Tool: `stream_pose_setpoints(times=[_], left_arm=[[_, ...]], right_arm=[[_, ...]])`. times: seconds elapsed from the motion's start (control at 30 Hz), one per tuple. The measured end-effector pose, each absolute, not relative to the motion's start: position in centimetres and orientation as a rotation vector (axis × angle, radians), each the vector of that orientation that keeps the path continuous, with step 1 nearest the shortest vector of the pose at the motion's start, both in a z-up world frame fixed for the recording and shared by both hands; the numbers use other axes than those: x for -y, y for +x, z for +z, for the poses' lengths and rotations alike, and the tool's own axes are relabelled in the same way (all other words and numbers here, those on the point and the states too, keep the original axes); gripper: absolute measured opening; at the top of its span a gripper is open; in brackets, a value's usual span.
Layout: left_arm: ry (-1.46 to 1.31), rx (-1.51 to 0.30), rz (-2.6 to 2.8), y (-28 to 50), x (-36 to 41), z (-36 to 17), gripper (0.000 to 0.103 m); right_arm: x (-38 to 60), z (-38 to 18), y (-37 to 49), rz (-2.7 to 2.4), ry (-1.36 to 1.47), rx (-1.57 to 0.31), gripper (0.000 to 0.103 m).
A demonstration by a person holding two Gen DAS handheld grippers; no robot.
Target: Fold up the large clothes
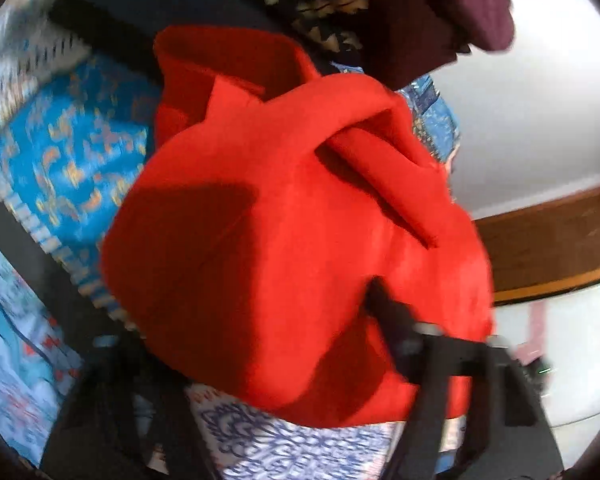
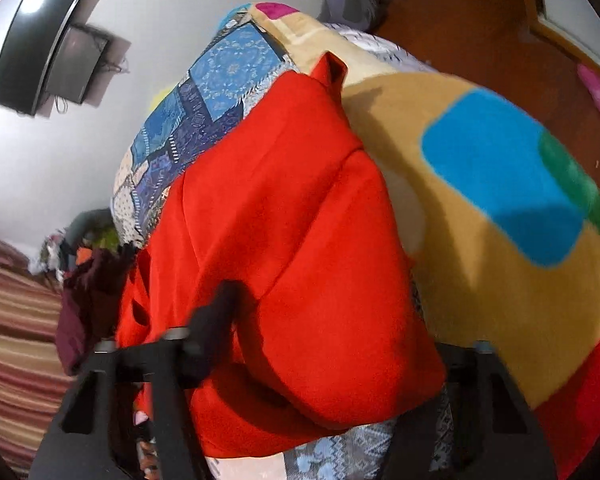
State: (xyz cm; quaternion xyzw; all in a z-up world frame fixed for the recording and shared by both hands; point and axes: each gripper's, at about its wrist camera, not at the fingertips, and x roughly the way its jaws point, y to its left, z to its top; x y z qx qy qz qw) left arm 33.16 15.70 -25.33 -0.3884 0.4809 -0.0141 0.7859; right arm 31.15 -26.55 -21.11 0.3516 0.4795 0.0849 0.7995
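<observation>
Red fleece-like garment (image 1: 284,216) lying bunched on patterned bedding (image 1: 60,152), draping over a tan blanket (image 2: 500,280) with a blue patch. Soft, limp, light; sagging wherever unsupported. Left gripper (image 1: 292,364) and right gripper (image 2: 324,344) each straddling a fold of cloth; pinching or merely enclosing, cannot tell. Gripping best at hem or seam edges, not mid-panel. Matte, thick folds bulging roundly.
</observation>
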Motion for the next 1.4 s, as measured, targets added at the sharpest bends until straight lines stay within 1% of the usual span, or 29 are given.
stream_pose_setpoints(times=[0.03, 0.07, 0.1, 0.13, 0.17, 0.27, 0.43, 0.53, 0.6, 0.7, 0.77, 0.8, 0.87, 0.9, 0.93, 0.97, 1.07, 1.1, 1.13, 1.23, 1.3, 1.33, 1.37, 1.4], left_arm=[[-0.809, -1.038, -0.033, 33.2, -15.4, -25.1, 0.030], [-0.795, -1.037, -0.044, 33.2, -15.1, -24.8, 0.023], [-0.779, -1.035, -0.054, 33.1, -14.7, -24.4, 0.021], [-0.744, -1.033, -0.056, 32.9, -14.2, -23.8, 0.017], [-0.722, -1.030, -0.058, 32.5, -14.2, -23.2, 0.015], [-0.647, -1.007, -0.096, 31.0, -13.2, -20.9, 0.012], [-0.556, -0.990, -0.174, 27.0, -12.7, -18.3, 0.010], [-0.534, -1.001, -0.195, 24.5, -13.0, -17.7, 0.010], [-0.510, -1.018, -0.205, 23.4, -14.2, -18.4, 0.010], [-0.450, -1.067, -0.166, 21.5, -14.6, -20.1, 0.016], [-0.390, -1.093, -0.109, 20.8, -14.6, -21.0, 0.029], [-0.363, -1.096, -0.085, 20.5, -14.5, -21.3, 0.032], [-0.339, -1.091, -0.054, 19.6, -14.6, -21.6, 0.037], [-0.336, -1.089, -0.045, 19.3, -14.8, -21.5, 0.039], [-0.331, -1.087, -0.034, 18.9, -15.1, -21.4, 0.044], [-0.320, -1.082, -0.012, 18.7, -15.4, -21.2, 0.049], [-0.261, -1.061, 0.070, 18.2, -16.4, -20.3, 0.052], [-0.254, -1.055, 0.078, 18.1, -16.7, -19.8, 0.052], [-0.250, -1.047, 0.087, 18.1, -17.0, -19.4, 0.052], [-0.234, -1.013, 0.106, 18.4, -17.5, -18.0, 0.052], [-0.225, -0.981, 0.099, 19.0, -17.6, -16.8, 0.053], [-0.221, -0.975, 0.094, 19.3, -17.5, -16.5, 0.056], [-0.211, -0.966, 0.087, 19.8, -17.2, -16.2, 0.060], [-0.193, -0.957, 0.081, 20.3, -16.8, -15.9, 0.062]], right_arm=[[26.6, -20.9, 31.0, 0.179, 0.737, -1.027, 0.020], [26.6, -20.7, 30.9, 0.189, 0.722, -1.022, 0.017], [26.8, -20.2, 30.5, 0.201, 0.718, -1.005, 0.014], [27.1, -20.0, 30.3, 0.206, 0.714, -0.994, 0.012], [27.3, -19.4, 29.9, 0.215, 0.696, -0.976, 0.012], [27.6, -17.4, 28.9, 0.247, 0.655, -0.936, 0.009], [27.7, -14.7, 25.8, 0.281, 0.548, -0.901, 0.009], [27.4, -14.2, 23.6, 0.292, 0.476, -0.903, 0.009], [27.4, -14.6, 22.0, 0.298, 0.457, -0.921, 0.009], [27.3, -15.6, 20.5, 0.279, 0.403, -0.950, 0.010], [27.4, -16.5, 19.8, 0.265, 0.392, -0.970, 0.012], [27.5, -17.1, 19.6, 0.259, 0.392, -0.986, 0.012], [27.5, -17.6, 19.3, 0.244, 0.395, -1.004, 0.016], [27.5, -17.7, 19.2, 0.233, 0.386, -1.011, 0.020], [27.4, -17.7, 19.1, 0.217, 0.363, -1.017, 0.025], [27.3, -17.6, 18.9, 0.202, 0.338, -1.021, 0.028], [26.9, -17.1, 18.7, 0.146, 0.233, -1.043, 0.038], [26.8, -16.7, 18.7, 0.099, 0.181, -1.042, 0.044], [26.7, -16.4, 18.5, 0.064, 0.147, -1.028, 0.047], [26.3, -14.2, 18.3, -0.028, 0.017, -0.935, 0.048], [26.4, -12.9, 18.2, -0.032, 0.011, -0.890, 0.050], [26.3, -12.2, 18.4, -0.012, 0.020, -0.871, 0.054], [26.0, -11.8, 18.6, 0.014, 0.029, -0.859, 0.055], [25.6, -11.4, 18.8, 0.040, 0.036, -0.848, 0.057]])
